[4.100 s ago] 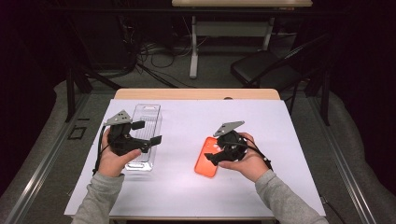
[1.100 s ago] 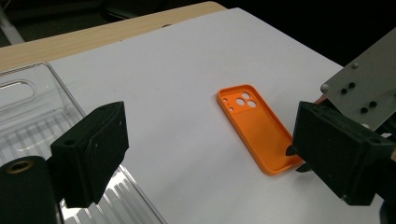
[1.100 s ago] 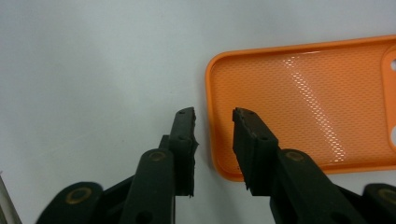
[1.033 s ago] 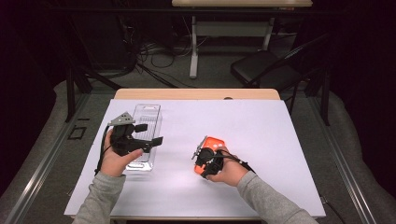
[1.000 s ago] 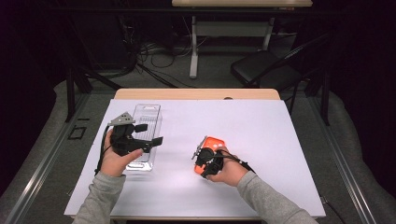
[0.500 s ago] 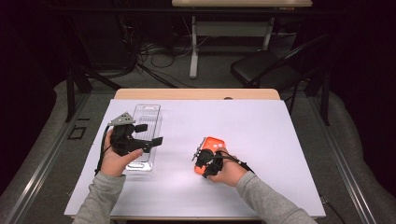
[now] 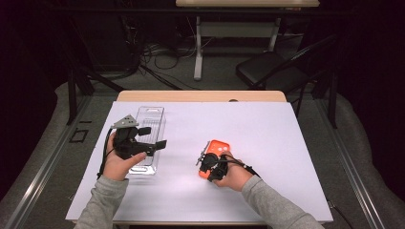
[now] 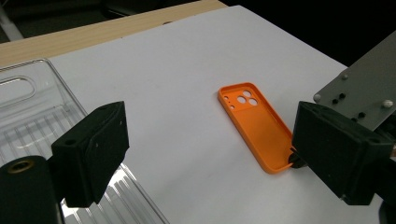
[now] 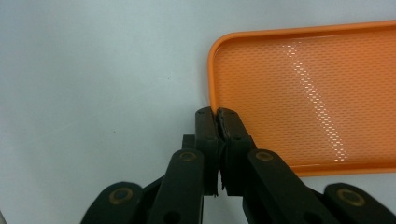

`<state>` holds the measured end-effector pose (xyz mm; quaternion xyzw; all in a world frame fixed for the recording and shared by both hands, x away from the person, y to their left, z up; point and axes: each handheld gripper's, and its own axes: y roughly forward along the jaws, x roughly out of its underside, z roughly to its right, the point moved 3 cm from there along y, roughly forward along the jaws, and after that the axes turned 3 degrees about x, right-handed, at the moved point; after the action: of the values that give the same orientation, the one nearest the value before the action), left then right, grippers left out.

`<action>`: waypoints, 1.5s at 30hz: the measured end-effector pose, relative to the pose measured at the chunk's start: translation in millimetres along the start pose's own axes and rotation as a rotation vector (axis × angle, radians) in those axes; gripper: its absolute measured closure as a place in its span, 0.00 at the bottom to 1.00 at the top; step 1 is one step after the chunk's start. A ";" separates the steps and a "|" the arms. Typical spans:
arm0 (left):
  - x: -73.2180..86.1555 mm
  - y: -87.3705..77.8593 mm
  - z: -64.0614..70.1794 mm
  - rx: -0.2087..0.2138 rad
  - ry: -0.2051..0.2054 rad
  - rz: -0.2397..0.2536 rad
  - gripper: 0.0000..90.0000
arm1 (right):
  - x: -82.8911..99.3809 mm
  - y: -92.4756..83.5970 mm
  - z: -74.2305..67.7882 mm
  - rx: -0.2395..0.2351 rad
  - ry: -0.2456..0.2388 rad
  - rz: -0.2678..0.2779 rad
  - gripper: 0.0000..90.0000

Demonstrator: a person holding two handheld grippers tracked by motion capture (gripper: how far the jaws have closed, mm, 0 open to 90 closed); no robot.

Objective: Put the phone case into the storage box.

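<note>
The near edge of the white table top (image 7: 191, 200) runs just ahead of the person's sleeves, with bare white surface between the two hands and to the right of the right one. The right gripper (image 9: 217, 115) points down at the sheet; its jaws have just been closing and now pinch the thin rim of the orange phone case (image 7: 216, 155) at its near end. The case lies flat with its hollow side up, showing a glossy, finely dotted floor, rounded corners and round camera holes at its far end. To the left, well apart, the left gripper (image 7: 152, 138) hovers with its jaws spread wide and nothing between them, above a clear ribbed plastic tray (image 7: 152, 117). Beyond, the white sheet continues bare to a wooden strip (image 7: 200, 96) along the table's far edge.
</note>
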<state>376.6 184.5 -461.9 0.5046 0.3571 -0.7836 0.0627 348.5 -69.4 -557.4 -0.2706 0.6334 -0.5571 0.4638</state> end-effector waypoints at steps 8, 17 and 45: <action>0.0 0.0 -0.3 -0.001 -0.001 0.001 0.12 | -0.1 -0.1 0.1 -0.003 -0.003 0.000 0.98; 0.2 0.0 -0.7 -0.004 0.000 0.000 0.12 | 0.0 -0.3 0.4 -0.005 -0.006 0.001 0.99; 0.3 -0.5 -1.8 -0.004 -0.002 0.002 0.13 | 0.0 -6.0 -0.5 0.010 0.016 0.035 1.00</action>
<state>377.6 186.0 -462.4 0.5041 0.3580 -0.7833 0.0648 347.0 -70.6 -551.7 -0.2525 0.6392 -0.5541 0.4698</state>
